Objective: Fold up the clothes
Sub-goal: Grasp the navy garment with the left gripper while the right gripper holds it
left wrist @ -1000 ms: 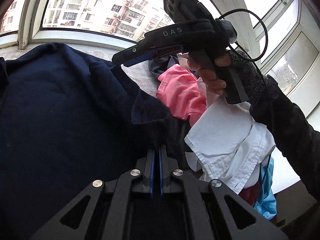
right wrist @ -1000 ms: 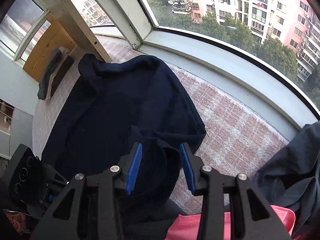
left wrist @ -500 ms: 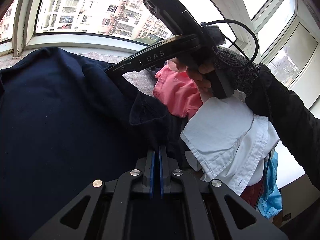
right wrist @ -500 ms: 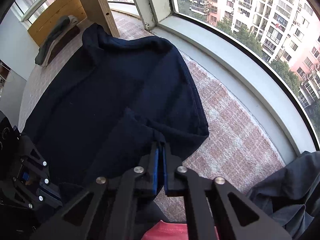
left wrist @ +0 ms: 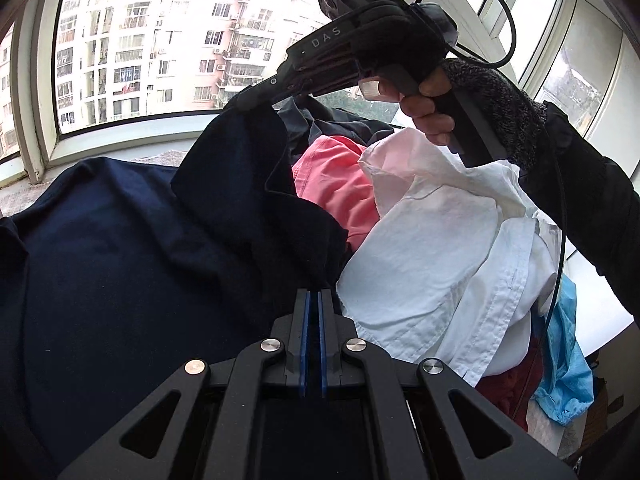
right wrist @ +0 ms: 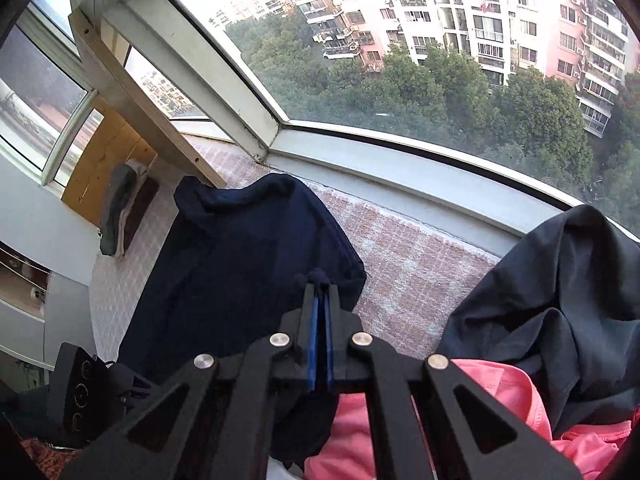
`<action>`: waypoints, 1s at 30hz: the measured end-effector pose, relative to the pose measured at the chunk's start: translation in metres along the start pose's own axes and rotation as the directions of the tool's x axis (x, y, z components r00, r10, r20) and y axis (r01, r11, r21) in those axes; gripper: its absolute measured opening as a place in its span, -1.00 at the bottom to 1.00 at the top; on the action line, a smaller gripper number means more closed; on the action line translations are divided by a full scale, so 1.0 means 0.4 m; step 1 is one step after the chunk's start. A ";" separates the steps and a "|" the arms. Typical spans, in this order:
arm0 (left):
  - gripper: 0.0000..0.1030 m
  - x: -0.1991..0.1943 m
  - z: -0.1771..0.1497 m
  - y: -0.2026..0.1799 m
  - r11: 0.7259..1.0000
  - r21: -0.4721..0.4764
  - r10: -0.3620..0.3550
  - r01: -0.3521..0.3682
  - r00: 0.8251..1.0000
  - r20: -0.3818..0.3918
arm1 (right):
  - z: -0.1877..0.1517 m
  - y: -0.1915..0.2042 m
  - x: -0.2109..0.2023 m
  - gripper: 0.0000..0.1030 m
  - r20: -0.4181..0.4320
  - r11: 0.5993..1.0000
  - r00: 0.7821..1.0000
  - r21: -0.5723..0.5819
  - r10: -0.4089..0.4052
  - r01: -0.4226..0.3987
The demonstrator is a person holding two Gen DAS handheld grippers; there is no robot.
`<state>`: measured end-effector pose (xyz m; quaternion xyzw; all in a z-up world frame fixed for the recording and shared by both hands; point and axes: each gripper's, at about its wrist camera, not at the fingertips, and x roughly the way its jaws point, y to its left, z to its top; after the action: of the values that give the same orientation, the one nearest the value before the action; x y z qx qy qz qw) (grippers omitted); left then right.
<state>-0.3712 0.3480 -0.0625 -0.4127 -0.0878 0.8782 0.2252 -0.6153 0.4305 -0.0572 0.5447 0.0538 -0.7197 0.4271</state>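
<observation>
Beneath the curved bay window (right wrist: 360, 148), a pink checked cloth (right wrist: 408, 264) carries the dark navy knit garment (left wrist: 120, 260). My left gripper (left wrist: 313, 300) pinches its near edge; my right gripper (right wrist: 321, 300) clamps a lifted fold, beside the pink shirt (left wrist: 340, 184).

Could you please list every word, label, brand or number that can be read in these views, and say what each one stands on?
"DAS": pale capital letters on the black side of the right gripper, seen from the left wrist camera.
No other text is readable: the clothes show no print or labels, and anything on the apartment blocks outside the window is too small to make out.
</observation>
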 end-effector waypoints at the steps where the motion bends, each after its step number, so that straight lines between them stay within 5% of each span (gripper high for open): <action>1: -0.97 -0.002 0.005 -0.005 1.000 0.006 0.001 -0.001 1.000 0.002 | -0.002 -0.004 -0.006 -0.94 -0.003 1.000 1.000 0.009 -0.011 0.011; 5: -0.90 0.006 0.031 -0.030 0.999 0.046 0.008 -0.008 1.000 0.001 | -0.007 -0.030 -0.004 -0.94 -0.028 0.998 0.999 0.055 -0.027 0.028; 10: -0.43 0.052 0.077 -0.086 0.973 0.202 0.111 -0.106 0.994 -0.013 | -0.012 -0.029 0.022 -0.94 -0.044 0.998 0.999 0.063 -0.026 0.029; 17: -0.33 0.115 0.100 -0.105 0.955 0.261 0.154 -0.138 0.987 -0.041 | -0.010 -0.038 0.037 -0.94 -0.057 0.996 0.998 0.082 -0.038 0.042; 20: -0.38 0.148 0.095 -0.109 0.954 0.271 0.151 -0.128 0.986 -0.064 | -0.015 -0.047 0.037 -0.94 -0.062 0.994 0.997 0.096 -0.052 0.058; 21: -0.77 0.157 0.094 -0.107 0.955 0.268 0.150 -0.126 0.986 -0.069 | -0.017 -0.050 0.036 -0.94 -0.062 0.993 0.997 0.100 -0.055 0.061; 22: -0.92 0.152 0.096 -0.096 0.966 0.234 0.126 -0.107 0.990 -0.068 | -0.019 -0.053 0.032 -0.94 -0.061 0.993 0.997 0.104 -0.056 0.062; 30: -0.92 0.026 0.110 -0.068 0.997 0.055 -0.056 0.052 0.996 0.068 | -0.006 -0.068 -0.029 -0.94 0.008 0.988 0.999 0.151 -0.034 0.032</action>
<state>-0.4016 0.3782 -0.0320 -0.3734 -0.0835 0.8876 0.2564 -0.6315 0.4555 -0.0591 0.5709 0.0059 -0.7315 0.3729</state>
